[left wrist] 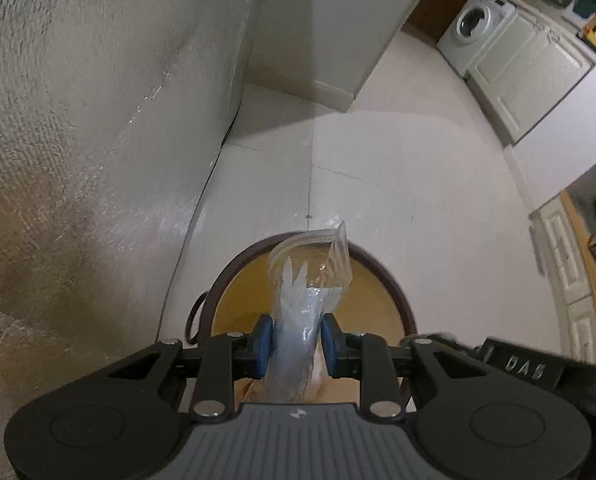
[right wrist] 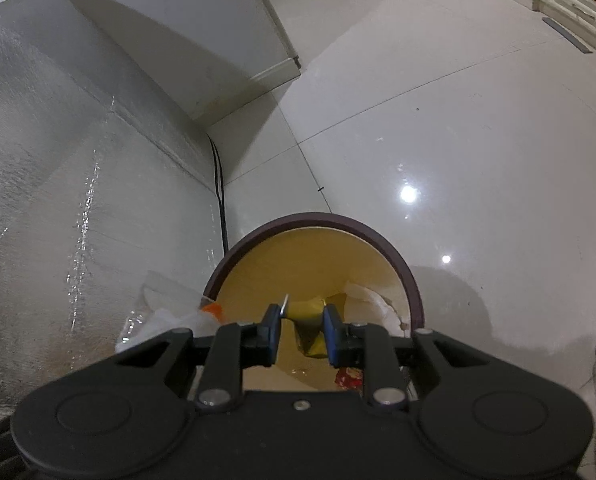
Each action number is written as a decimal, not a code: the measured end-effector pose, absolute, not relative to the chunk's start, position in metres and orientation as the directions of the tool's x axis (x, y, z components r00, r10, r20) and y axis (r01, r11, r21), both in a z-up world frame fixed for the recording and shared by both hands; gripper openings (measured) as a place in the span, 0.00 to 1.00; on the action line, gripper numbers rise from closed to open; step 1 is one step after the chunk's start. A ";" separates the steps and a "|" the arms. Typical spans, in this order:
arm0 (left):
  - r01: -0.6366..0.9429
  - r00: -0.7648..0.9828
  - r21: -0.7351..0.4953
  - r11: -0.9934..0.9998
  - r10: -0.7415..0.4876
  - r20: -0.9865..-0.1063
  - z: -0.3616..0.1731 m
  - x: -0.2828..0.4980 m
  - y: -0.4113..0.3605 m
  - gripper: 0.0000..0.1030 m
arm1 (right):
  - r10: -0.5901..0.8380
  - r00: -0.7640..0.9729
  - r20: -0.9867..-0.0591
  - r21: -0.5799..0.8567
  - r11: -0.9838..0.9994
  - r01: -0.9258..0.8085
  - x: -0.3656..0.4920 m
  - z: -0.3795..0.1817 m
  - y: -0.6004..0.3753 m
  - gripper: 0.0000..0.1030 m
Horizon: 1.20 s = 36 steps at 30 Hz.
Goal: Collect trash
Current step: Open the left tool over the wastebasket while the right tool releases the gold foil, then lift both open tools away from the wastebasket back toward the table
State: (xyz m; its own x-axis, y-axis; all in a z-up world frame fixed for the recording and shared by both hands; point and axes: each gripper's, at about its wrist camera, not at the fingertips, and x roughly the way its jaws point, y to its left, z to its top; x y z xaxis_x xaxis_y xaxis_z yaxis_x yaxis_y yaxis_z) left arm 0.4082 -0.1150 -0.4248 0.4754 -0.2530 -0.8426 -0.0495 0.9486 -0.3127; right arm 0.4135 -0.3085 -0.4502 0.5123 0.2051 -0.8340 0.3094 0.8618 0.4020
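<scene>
Between the blue pads of my left gripper (left wrist: 297, 340) sits a crumpled clear plastic wrapper (left wrist: 298, 312), the jaws closed narrowly upon it; its upper end rises over the open bin (left wrist: 398, 280), a round container with a dark rim and yellow interior standing on the white tiled floor (left wrist: 398, 160) beside a silver textured wall (left wrist: 78, 140). My right gripper (right wrist: 301, 322) pinches a yellow wrapper (right wrist: 308, 316) above the same bin (right wrist: 322, 220), inside which white paper (right wrist: 374, 304) and a red scrap (right wrist: 348, 378) lie.
</scene>
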 end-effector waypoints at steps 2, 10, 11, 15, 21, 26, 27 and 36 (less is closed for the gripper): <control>-0.047 0.495 -0.334 0.942 -0.268 -0.826 -0.425 0.409 -0.114 0.28 | 0.213 0.509 -0.834 0.405 0.862 0.304 0.415 -0.452 -0.306 0.23; -0.067 0.474 -0.299 0.952 -0.233 -0.849 -0.428 0.416 -0.119 0.47 | 0.206 0.507 -0.837 0.394 0.870 0.297 0.422 -0.453 -0.306 0.23; -0.066 0.466 -0.288 0.955 -0.225 -0.855 -0.429 0.417 -0.119 0.47 | 0.203 0.505 -0.839 0.390 0.871 0.299 0.421 -0.453 -0.307 0.23; -0.066 0.429 -0.236 0.969 -0.186 -0.884 -0.432 0.419 -0.123 0.53 | 0.194 0.492 -0.849 0.377 0.875 0.305 0.427 -0.459 -0.306 0.23; -0.042 0.380 -0.166 0.985 -0.138 -0.914 -0.440 0.422 -0.128 0.58 | 0.176 0.494 -0.852 0.363 0.878 0.313 0.429 -0.460 -0.306 0.43; -0.020 0.363 -0.139 0.990 -0.122 -0.924 -0.444 0.420 -0.129 0.59 | 0.167 0.490 -0.856 0.352 0.882 0.314 0.429 -0.458 -0.309 0.55; -0.019 0.359 -0.135 0.991 -0.120 -0.925 -0.444 0.420 -0.129 0.59 | 0.163 0.483 -0.860 0.344 0.885 0.313 0.429 -0.459 -0.310 0.57; -0.013 0.352 -0.084 0.996 -0.074 -0.933 -0.440 0.425 -0.121 0.78 | 0.112 0.441 -0.891 0.245 0.935 0.258 0.427 -0.458 -0.312 0.71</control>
